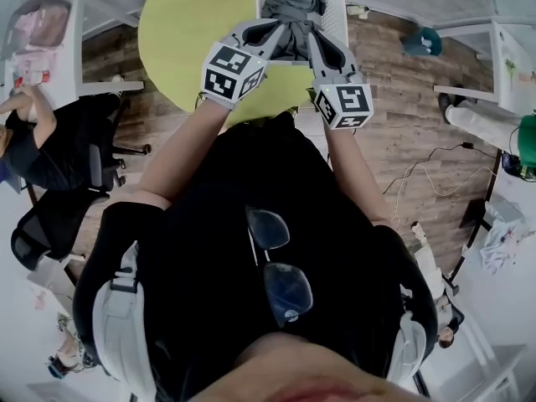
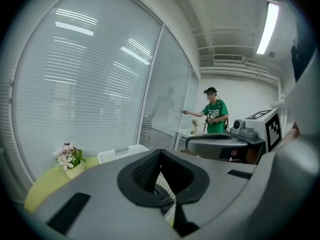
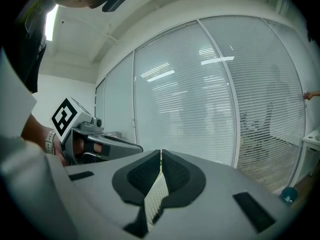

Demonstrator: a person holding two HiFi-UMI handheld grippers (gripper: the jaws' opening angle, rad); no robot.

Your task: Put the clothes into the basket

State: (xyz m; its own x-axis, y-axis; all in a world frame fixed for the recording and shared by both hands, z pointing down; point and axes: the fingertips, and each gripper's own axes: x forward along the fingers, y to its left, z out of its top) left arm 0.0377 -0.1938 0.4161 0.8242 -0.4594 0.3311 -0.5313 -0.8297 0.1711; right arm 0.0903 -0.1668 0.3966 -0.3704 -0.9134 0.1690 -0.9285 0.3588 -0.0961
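Observation:
A white mesh basket (image 1: 335, 2) stands on the yellow-green round table (image 1: 188, 23) with a crumpled grey garment (image 1: 291, 2) in it. A darker fold of it hangs toward me between the two grippers. My left gripper (image 1: 272, 26) and right gripper (image 1: 315, 35) are held up side by side at the basket's near side. In the left gripper view the left gripper (image 2: 160, 153) is shut, with only basket mesh (image 2: 163, 185) showing through the gap below the tips. The right gripper (image 3: 160, 152) is shut too, tips touching, no cloth seen between them.
A small pot of flowers (image 2: 69, 158) stands on the table. A seated person (image 1: 33, 141) and office chairs are at the left. A person in a green shirt (image 2: 216, 113) stands by the blinds. White desks and a floor cable (image 1: 427, 174) lie to the right.

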